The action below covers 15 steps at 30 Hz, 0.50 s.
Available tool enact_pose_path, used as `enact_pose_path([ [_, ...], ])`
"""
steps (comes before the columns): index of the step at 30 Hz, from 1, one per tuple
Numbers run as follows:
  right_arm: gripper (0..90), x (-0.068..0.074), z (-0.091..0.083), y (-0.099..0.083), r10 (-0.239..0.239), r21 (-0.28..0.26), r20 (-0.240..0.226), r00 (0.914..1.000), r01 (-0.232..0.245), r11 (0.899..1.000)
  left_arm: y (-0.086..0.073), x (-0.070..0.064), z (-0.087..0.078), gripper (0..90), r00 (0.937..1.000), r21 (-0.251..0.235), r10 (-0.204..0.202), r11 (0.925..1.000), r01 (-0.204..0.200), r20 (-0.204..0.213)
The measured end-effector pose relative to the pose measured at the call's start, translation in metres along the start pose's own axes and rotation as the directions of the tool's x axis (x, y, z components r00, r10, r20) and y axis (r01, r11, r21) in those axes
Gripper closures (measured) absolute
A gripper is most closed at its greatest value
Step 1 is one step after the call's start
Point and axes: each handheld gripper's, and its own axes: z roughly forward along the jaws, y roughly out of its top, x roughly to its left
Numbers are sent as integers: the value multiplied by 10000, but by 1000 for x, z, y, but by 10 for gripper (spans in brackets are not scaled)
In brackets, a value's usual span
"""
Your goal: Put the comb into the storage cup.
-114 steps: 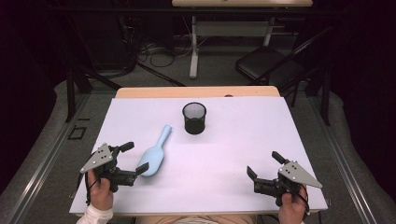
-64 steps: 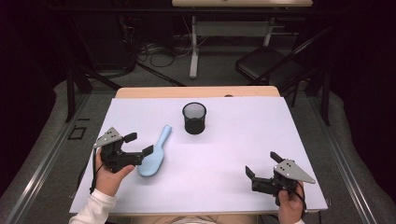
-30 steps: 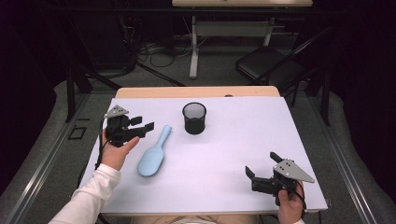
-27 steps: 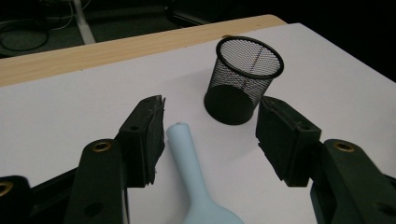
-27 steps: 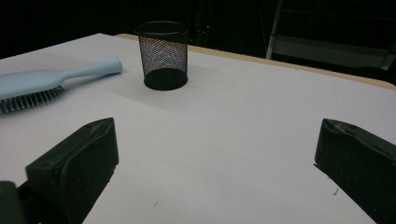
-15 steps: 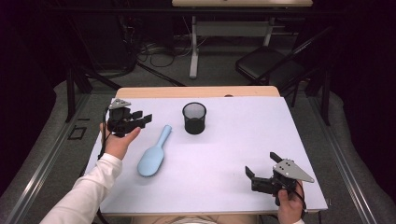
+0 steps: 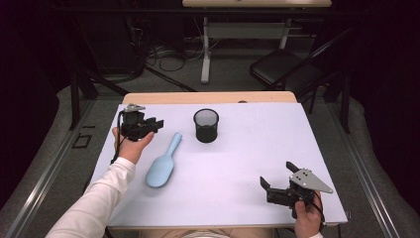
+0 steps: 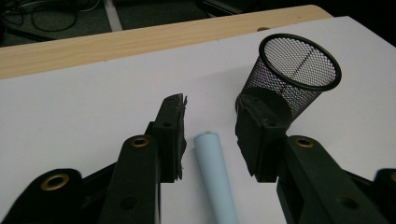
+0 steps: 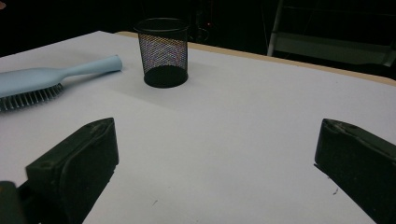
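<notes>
a pale blue plastic hairbrush (image 7: 163,164) lies flat, left of the frame's centre, handle pointing to the upper right.

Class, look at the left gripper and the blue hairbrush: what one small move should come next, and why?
Probably lower the left gripper and close it on the hairbrush handle. In the left gripper view its jaws stand open on either side of the handle tip, not yet touching it. The mesh cup stands just beyond; the right gripper rests open, far off.

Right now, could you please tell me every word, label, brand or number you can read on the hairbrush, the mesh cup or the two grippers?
None can be read: the pale blue plastic hairbrush, black wire-mesh cup, left gripper and right gripper carry no legible text.
</notes>
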Motion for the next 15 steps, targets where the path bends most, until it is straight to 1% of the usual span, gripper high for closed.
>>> enact_pose_path([
  [3,0,0,0,0,0,-1,-16,10000,0,10000,0,-3,6,657,9997,128,208,9997,-206,-119],
  [5,0,0,0,0,2,-6,-30,10000,-2,10000,0,-4,10,701,9996,232,257,9994,-255,-74],
  [6,0,0,0,0,2,-6,-30,10000,-2,10000,0,-5,13,701,9997,296,240,9993,-239,-40],
  [8,0,0,0,0,-3,1,-39,10000,3,10000,1,-6,18,737,9993,521,358,9980,-354,-68],
  [10,0,0,0,0,-9,3,-39,10000,9,10000,1,-7,23,745,9990,682,426,9968,-415,-155],
  [15,0,-1,0,0,-13,20,-42,10000,13,10000,2,-8,36,777,9989,1187,441,9921,-417,-182],
])
